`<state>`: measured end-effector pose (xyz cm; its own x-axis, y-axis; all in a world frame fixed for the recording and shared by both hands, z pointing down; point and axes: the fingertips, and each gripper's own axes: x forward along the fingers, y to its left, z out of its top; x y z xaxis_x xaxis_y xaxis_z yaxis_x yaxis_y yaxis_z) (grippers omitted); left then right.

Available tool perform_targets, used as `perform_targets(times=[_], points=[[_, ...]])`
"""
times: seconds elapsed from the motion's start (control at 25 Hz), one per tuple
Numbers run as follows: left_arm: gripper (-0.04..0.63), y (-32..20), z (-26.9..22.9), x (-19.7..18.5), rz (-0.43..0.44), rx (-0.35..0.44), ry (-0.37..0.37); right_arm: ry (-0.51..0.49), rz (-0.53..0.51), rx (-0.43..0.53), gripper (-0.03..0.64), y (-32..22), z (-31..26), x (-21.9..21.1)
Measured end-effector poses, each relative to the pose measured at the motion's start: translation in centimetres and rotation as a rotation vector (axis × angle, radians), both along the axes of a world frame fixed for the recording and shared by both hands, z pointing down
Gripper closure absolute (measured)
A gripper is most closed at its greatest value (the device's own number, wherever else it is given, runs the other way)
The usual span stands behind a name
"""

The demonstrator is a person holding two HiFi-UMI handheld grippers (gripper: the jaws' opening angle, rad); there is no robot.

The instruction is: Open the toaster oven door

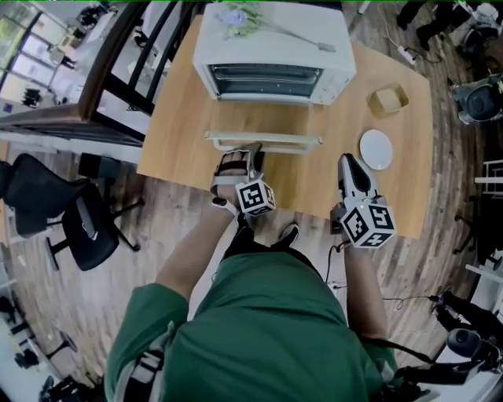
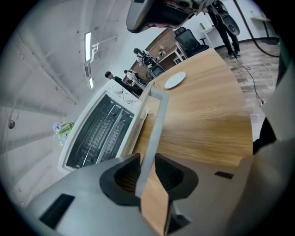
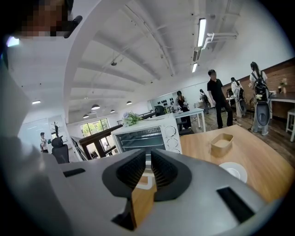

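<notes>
**Head view.** The toaster oven [image 1: 271, 55] stands at the far edge of a wooden table [image 1: 181, 133], with flowers [image 1: 236, 17] on its top. Its door [image 1: 263, 135] is let down towards the person. The left gripper [image 1: 250, 153] meets the door handle [image 1: 287, 142] left of the handle's middle. The right gripper [image 1: 350, 165] hangs to the right of the handle, clear of the door. A white plate [image 1: 376, 149] and a wooden tray [image 1: 389, 100] lie on the table's right side. The tray's bare floor shows.

**Left gripper view.** The pale handle [image 2: 156, 120] runs between the jaws of the left gripper [image 2: 147, 163], and both pads pinch it. The oven [image 2: 92, 138] lies beyond to the left, a wire rack [image 2: 99, 133] in its cavity. The plate [image 2: 175, 79] is well beyond.

**Right gripper view.** The jaws of the right gripper [image 3: 148, 161] stand a little apart with nothing between them. They face the oven's [image 3: 147, 133] open front. Only this view shows people [image 3: 215, 97] standing behind the table. The tray [image 3: 221, 144] and plate [image 3: 233, 170] are at the right.
</notes>
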<state>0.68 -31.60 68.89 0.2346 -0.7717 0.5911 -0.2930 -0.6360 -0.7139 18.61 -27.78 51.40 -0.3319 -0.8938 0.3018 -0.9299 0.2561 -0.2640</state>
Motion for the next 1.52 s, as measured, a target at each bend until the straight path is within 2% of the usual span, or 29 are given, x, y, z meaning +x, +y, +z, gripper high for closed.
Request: perform_targets(times=[0.4, 0.52, 0.64, 1.0, 1.28, 1.4, 1.52], points=[[0.483, 1.4, 3.8, 0.2, -0.043, 0.04, 0.034, 0.048, -0.016, -0.081, 0.563, 2.2, 2.7, 0.0], [0.479, 1.5, 4.7, -0.1, -0.049, 0.042, 0.024, 0.056, -0.021, -0.099, 0.563, 2.5, 3.2, -0.2], [0.476, 1.4, 5.1, 0.0, -0.064, 0.056, 0.062, 0.064, -0.035, -0.114, 0.563, 2.7, 3.6, -0.5], [0.476, 2.6, 7.3, -0.4, -0.089, 0.0, 0.015, 0.077, -0.043, -0.134, 0.563, 3.5, 4.6, -1.0], [0.476, 4.1, 7.3, -1.0, -0.106, -0.054, 0.057, 0.064, -0.053, -0.131, 0.563, 3.5, 4.6, -1.6], [0.476, 4.3, 6.0, -1.5, -0.127, -0.063, 0.111, 0.051, -0.051, -0.112, 0.563, 3.0, 4.3, -1.8], [0.476, 3.4, 2.8, -1.9, -0.16, -0.036, 0.188, 0.035, -0.048, -0.083, 0.563, 2.4, 3.6, -2.0]])
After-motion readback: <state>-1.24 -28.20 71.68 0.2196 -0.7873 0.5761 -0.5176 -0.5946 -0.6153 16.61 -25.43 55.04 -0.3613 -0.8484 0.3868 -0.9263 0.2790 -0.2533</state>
